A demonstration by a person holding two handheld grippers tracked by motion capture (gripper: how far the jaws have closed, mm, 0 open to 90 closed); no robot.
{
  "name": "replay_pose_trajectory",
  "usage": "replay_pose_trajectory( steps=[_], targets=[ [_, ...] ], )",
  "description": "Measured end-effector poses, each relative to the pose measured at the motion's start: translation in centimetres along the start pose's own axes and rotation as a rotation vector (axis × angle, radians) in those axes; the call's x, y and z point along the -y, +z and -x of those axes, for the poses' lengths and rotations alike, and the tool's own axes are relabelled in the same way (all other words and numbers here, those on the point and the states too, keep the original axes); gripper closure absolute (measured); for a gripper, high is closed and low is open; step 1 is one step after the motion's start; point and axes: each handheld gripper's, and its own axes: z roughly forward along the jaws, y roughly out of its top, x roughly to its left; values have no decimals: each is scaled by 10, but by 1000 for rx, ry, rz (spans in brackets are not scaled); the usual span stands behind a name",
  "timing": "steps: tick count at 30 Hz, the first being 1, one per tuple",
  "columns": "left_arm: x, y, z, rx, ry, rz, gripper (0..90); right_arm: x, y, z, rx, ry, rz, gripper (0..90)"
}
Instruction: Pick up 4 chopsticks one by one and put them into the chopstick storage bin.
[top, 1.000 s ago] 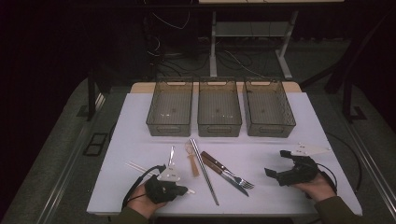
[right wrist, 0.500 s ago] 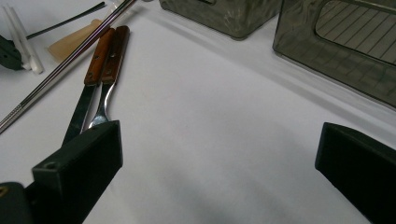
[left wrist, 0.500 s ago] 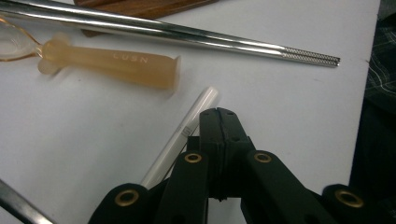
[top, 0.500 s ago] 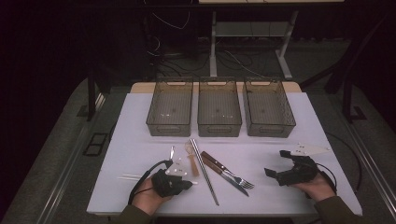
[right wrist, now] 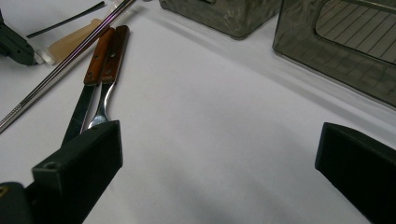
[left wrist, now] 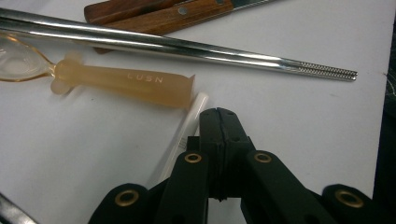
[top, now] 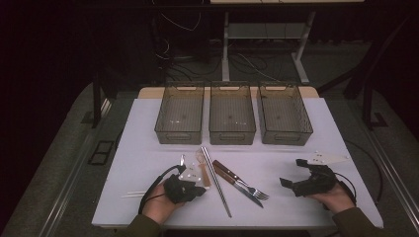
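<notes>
My left gripper (top: 200,191) rests low on the white table (top: 148,158), jaws shut, pointing right at the cutlery. In the left gripper view its tips (left wrist: 218,112) are pressed together just short of a translucent amber spoon handle (left wrist: 126,84). A thin white stick (left wrist: 194,114) lies against the left jaw, not between the two. Behind the spoon lie metal chopsticks (left wrist: 187,46) and wooden handles (left wrist: 177,11). My right gripper (top: 291,173) stands open at the right. Between its jaws (right wrist: 219,140) is bare table, with the fork (right wrist: 109,65) and knife (right wrist: 88,79) near its left jaw.
Three empty smoky plastic bins (top: 180,114), (top: 231,113), (top: 284,114) stand in a row along the back. Spoon (top: 202,168), metal chopsticks (top: 216,181), knife and fork (top: 239,181) lie mid-table. White sticks (top: 134,194) reach left from under my left hand.
My left hand has rolled its gripper over and edged it right toward the spoon handle. The right gripper has stayed put.
</notes>
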Motion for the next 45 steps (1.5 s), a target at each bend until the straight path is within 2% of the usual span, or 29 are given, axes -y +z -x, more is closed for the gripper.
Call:
replay_pose_trajectory(
  steps=[4, 9, 12, 15, 17, 22, 24, 29, 36, 43, 45],
  targets=[
    [0, -10, -3, 34, -2, 47, 895, 0, -1, 0, 0, -1, 1, 8],
    [4, -36, -18, 13, -24, 118, 824, 0, 0, 0, -3, -1, -1, 8],
    [15, -50, -28, -14, -38, 140, 782, 0, 0, 0, -3, -1, 0, 8],
    [32, -63, -36, -49, -45, 132, 773, 0, 0, 0, -2, -1, 0, 8],
    [44, -67, -40, -56, -50, 124, 773, 0, 0, 0, -4, -2, -2, 8],
    [62, -66, -44, -36, -64, 95, 774, 0, 1, 0, -5, -5, -5, 8],
    [62, -64, -41, -32, -42, 75, 777, 0, 0, 0, -5, -2, -4, 8],
    [61, -60, -35, -2, -22, 84, 802, 0, 0, 0, -7, -2, -3, 8],
    [58, -54, -33, 18, 17, 62, 820, 0, 0, 0, -7, -2, -4, 8],
    [59, -53, -34, 8, 23, 61, 820, 0, 1, 0, -6, -5, -5, 8],
    [59, -52, -35, 18, 25, 61, 819, 0, 0, 0, -7, -2, -3, 8]
  ],
)
